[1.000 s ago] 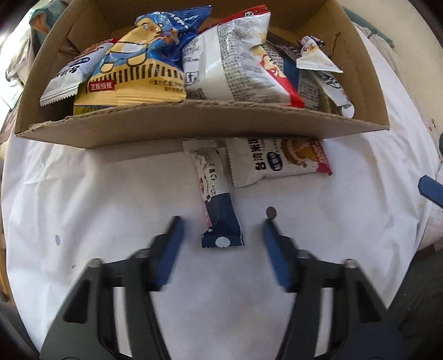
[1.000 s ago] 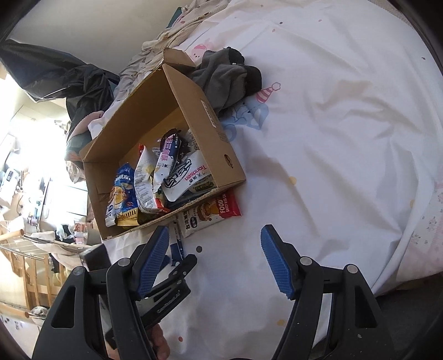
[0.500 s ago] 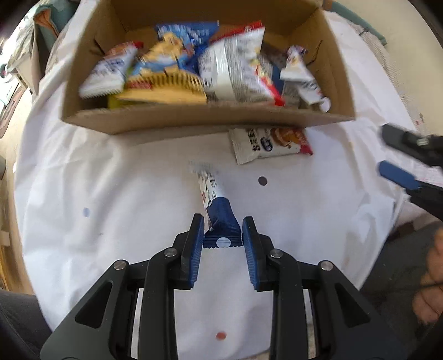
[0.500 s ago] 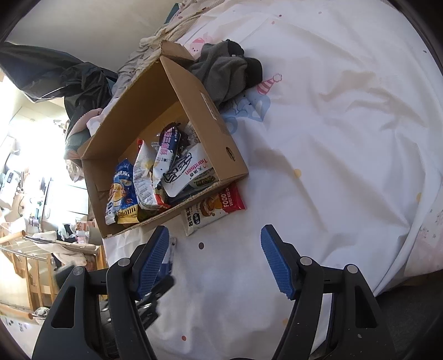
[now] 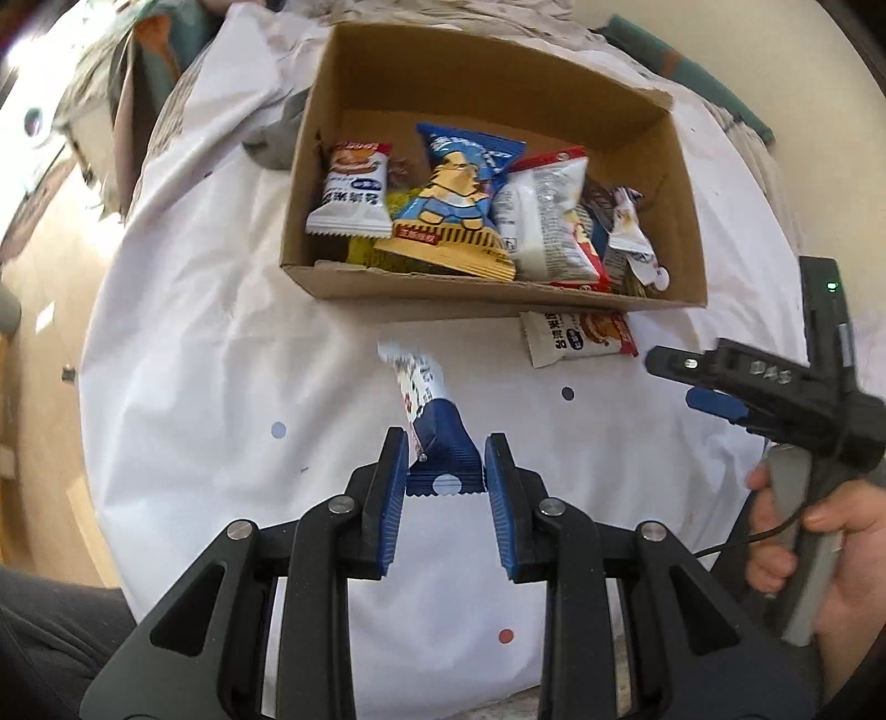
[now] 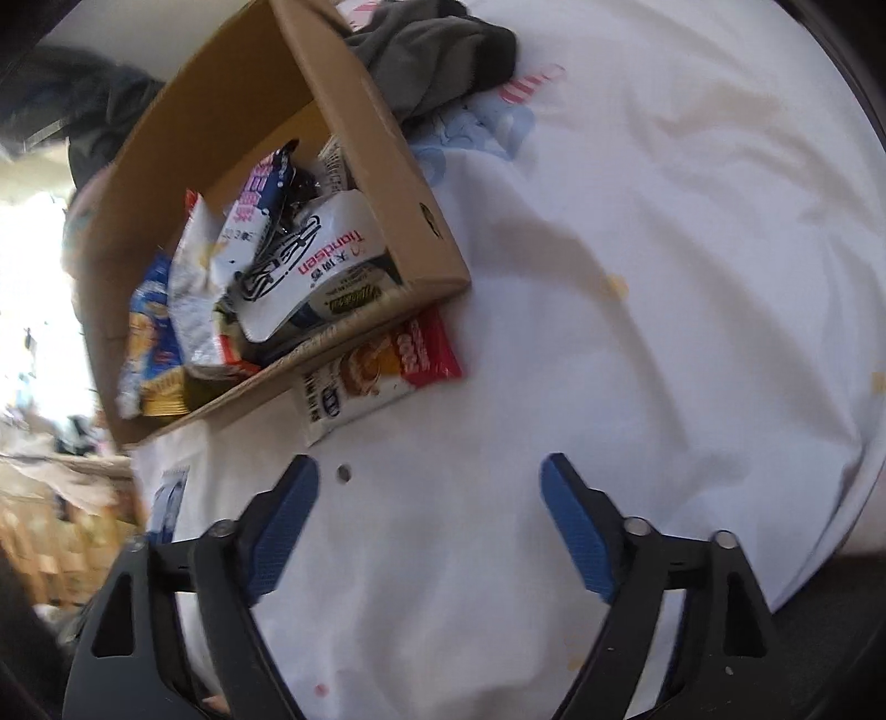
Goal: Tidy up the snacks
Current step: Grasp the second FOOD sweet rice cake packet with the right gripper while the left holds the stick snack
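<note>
The left gripper (image 5: 446, 487) is clenched on the dark-blue crimped end of a slim white-and-blue snack packet (image 5: 429, 418), centre of the left wrist view, its white end pointing up the frame toward the brown cardboard box (image 5: 487, 291) and apparently off the white dotted sheet (image 5: 221, 387); best play, I reckon, is to carry it high, clear the box's near wall, then let go over the gap at the box's far side, since the near half is crowded with packets. The right gripper (image 6: 429, 520) hangs spread wide, holding nothing, low in its own view; a red-and-white flat snack packet (image 6: 382, 371) lies on the sheet, touching the box's near wall. Plenty of bare sheet lower right; a dark grey garment (image 6: 443, 50) crowds the box's far corner
</note>
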`<action>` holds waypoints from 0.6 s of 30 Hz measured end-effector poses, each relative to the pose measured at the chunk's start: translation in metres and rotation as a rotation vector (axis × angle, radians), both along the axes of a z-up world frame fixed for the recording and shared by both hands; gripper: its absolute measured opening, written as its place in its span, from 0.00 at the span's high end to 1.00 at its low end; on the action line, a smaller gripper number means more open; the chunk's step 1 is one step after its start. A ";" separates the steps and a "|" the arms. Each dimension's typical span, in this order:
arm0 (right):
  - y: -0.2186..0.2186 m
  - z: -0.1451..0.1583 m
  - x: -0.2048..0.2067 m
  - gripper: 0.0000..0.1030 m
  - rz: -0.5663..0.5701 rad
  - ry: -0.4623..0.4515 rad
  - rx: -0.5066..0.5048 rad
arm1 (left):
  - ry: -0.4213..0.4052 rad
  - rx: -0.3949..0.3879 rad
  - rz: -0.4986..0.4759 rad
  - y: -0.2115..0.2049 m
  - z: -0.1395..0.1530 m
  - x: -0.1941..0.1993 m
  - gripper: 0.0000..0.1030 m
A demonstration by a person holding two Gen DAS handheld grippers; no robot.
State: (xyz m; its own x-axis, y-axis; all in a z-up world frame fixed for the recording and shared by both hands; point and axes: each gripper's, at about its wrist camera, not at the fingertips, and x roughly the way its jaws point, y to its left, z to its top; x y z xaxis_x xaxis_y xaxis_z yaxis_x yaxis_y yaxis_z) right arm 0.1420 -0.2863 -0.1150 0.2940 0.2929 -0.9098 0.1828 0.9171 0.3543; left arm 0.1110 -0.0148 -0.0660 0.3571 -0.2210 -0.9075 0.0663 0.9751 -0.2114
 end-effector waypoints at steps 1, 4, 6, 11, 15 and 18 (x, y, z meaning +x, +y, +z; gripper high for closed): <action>0.008 0.003 0.006 0.07 0.027 -0.035 -0.043 | -0.005 -0.005 0.001 -0.001 0.001 0.000 0.76; 0.029 0.002 0.021 0.03 0.100 -0.084 -0.108 | -0.036 -0.006 -0.010 -0.003 0.008 0.001 0.76; 0.037 -0.006 0.030 0.03 0.106 -0.080 -0.149 | -0.048 -0.008 -0.011 -0.003 0.010 0.002 0.76; 0.053 -0.022 0.044 0.03 0.132 -0.084 -0.189 | -0.049 -0.029 0.003 -0.001 0.012 0.005 0.76; 0.069 -0.035 0.041 0.10 0.231 -0.044 -0.224 | -0.058 -0.026 0.005 -0.001 0.013 0.006 0.76; 0.077 -0.032 0.034 0.17 0.300 -0.050 -0.183 | -0.059 -0.022 0.008 -0.002 0.013 0.007 0.76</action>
